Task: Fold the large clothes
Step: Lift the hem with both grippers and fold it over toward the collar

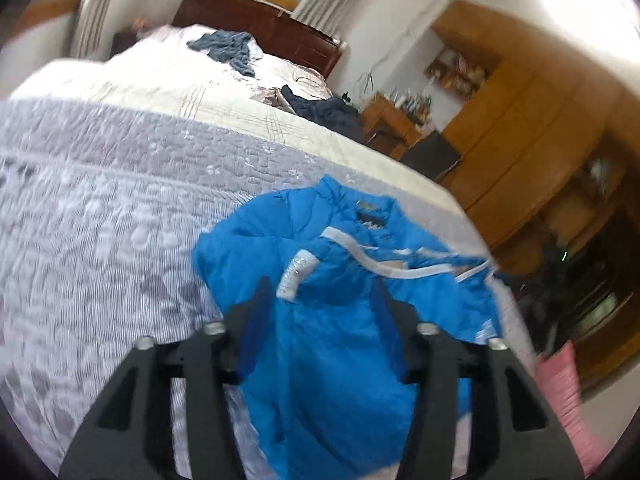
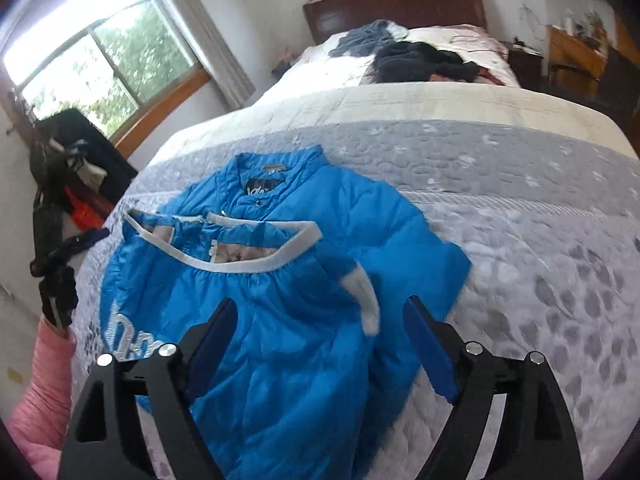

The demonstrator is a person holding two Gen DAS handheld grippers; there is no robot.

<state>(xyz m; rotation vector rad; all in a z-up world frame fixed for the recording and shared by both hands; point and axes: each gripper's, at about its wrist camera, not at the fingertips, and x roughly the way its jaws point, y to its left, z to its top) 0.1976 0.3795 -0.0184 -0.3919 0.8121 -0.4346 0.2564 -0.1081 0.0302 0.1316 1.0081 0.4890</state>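
In the left wrist view, a blue jacket (image 1: 344, 280) lies on the grey quilt (image 1: 100, 208) of a bed, filling the lower middle of the frame, its collar toward the upper right and a white trim band running across it. The left gripper (image 1: 320, 300) sits at the bottom with its jaws apart, the jacket showing between them; whether the pads touch the cloth cannot be told. Farther up the bed lie a grey-blue garment (image 1: 228, 48) at upper left centre and a dark garment (image 1: 320, 108) near the right edge of the bed. Wooden cabinets (image 1: 520, 120) stand at the right.

In the right wrist view, the jacket (image 2: 280, 280) lies in the lower centre, collar pointing up, a white-edged hem folded across its middle. The right gripper (image 2: 320, 320) is spread wide at the bottom, with the jacket between its blue-padded fingers (image 2: 432, 344). A window (image 2: 100, 64) is at upper left, a pink cloth (image 2: 44, 392) at lower left.
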